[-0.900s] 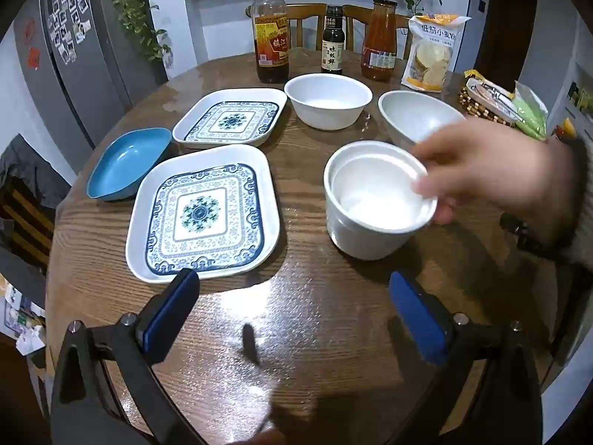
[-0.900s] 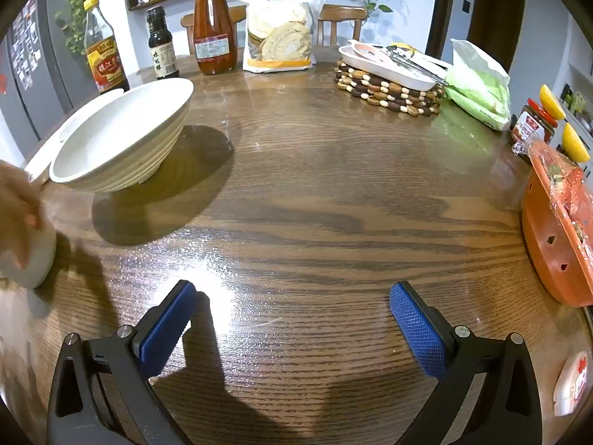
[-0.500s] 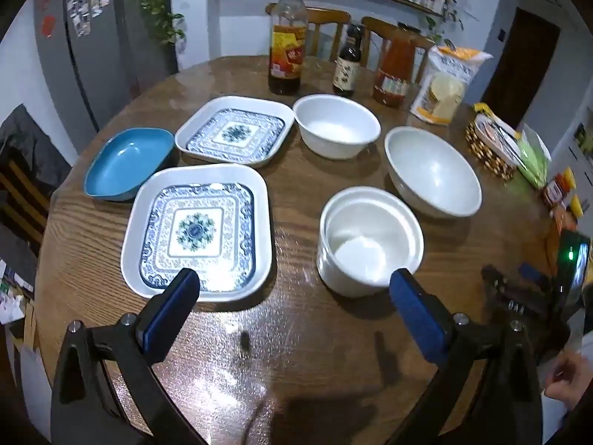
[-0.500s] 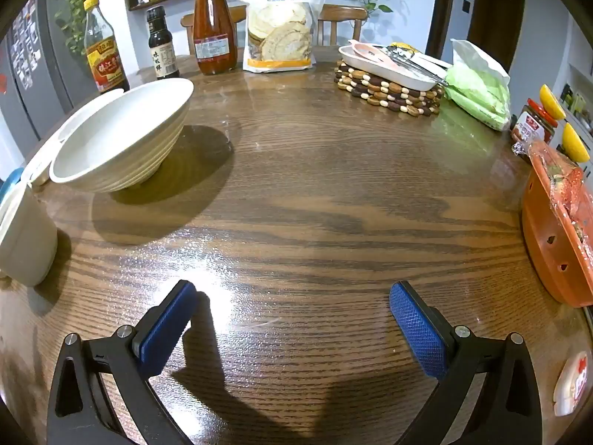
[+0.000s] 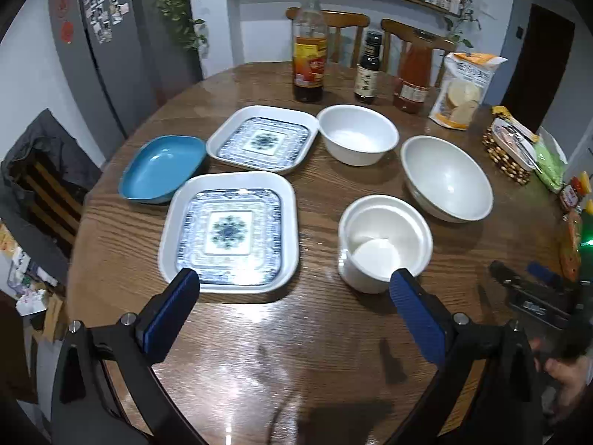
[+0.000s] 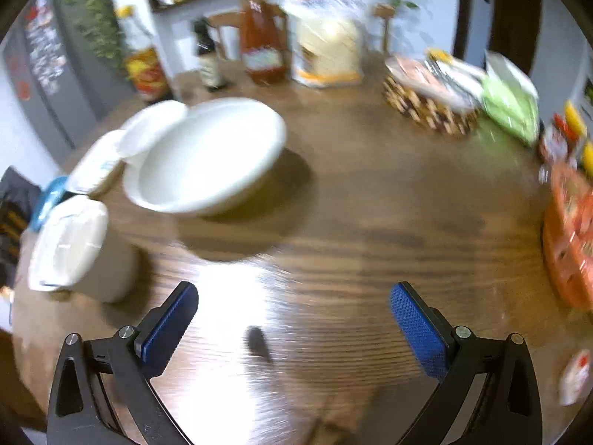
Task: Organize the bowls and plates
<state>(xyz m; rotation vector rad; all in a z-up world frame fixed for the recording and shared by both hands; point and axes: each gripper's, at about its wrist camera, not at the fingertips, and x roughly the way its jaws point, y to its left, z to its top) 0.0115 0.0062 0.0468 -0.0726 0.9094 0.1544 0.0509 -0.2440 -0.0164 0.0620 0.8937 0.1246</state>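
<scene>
On the round wooden table (image 5: 333, 333) lie two white square plates with blue patterns, one near (image 5: 229, 231) and one farther back (image 5: 263, 139). A blue dish (image 5: 161, 167) sits left of them. A deep white cup-shaped bowl (image 5: 383, 241) (image 6: 79, 248), a small white bowl (image 5: 357, 134) and a wide white bowl (image 5: 446, 178) (image 6: 207, 154) stand to the right. My left gripper (image 5: 294, 291) hangs open above the table's near part, nothing between its blue pads. My right gripper (image 6: 294, 296) is open over bare wood, right of the deep bowl; that view is blurred.
Sauce bottles (image 5: 309, 42) and a flour bag (image 5: 463, 91) line the far side. A beaded trivet with a dish of utensils (image 5: 509, 148) and an orange basket (image 6: 567, 237) sit at the right. Chairs stand behind the table, a grey fridge (image 5: 107, 44) at left.
The person's hand has let go of the deep white bowl and withdrawn. The left gripper has risen and pulled back. The right gripper, still before, is now lifted and moving, its view blurred.
</scene>
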